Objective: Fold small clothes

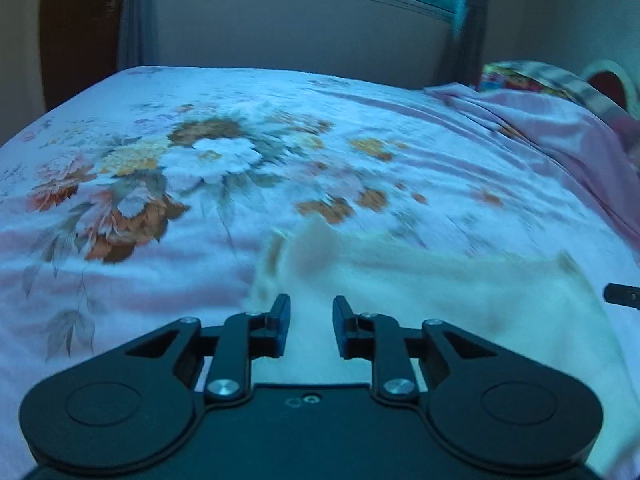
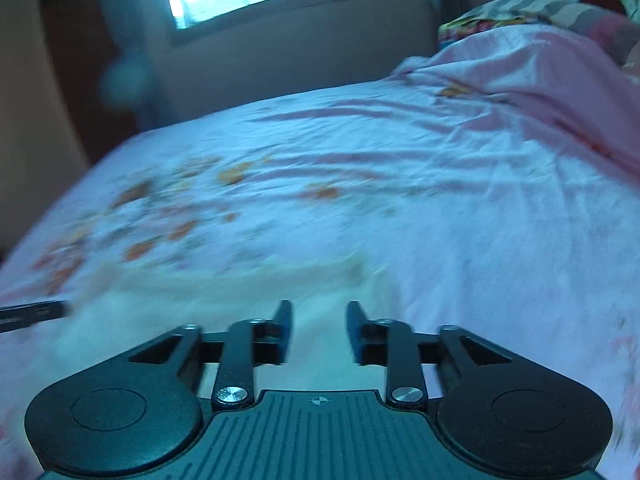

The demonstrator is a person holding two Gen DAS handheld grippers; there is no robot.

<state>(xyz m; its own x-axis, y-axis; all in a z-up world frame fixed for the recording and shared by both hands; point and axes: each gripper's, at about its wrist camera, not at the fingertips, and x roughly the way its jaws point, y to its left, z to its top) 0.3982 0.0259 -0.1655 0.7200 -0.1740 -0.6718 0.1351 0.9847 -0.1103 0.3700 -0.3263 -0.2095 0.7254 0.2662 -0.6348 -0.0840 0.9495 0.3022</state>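
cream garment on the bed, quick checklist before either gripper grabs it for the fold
1. Left gripper open: ok, a gap shows between the fingers, nothing in it.
2. Right gripper open: ok, fingers apart and empty.
3. Both grippers over the cream garment: ok, cloth lies under each pair of fingers.
4. Garment spread flat: cannot tell, its far left corner looks raised and the picture is blurred.
5. Garment edges located for a pinch: not ok, motion blur smears them in both views.
6. Floral bedsheet free of other items near the garment: ok; the pink blanket lies farther off.
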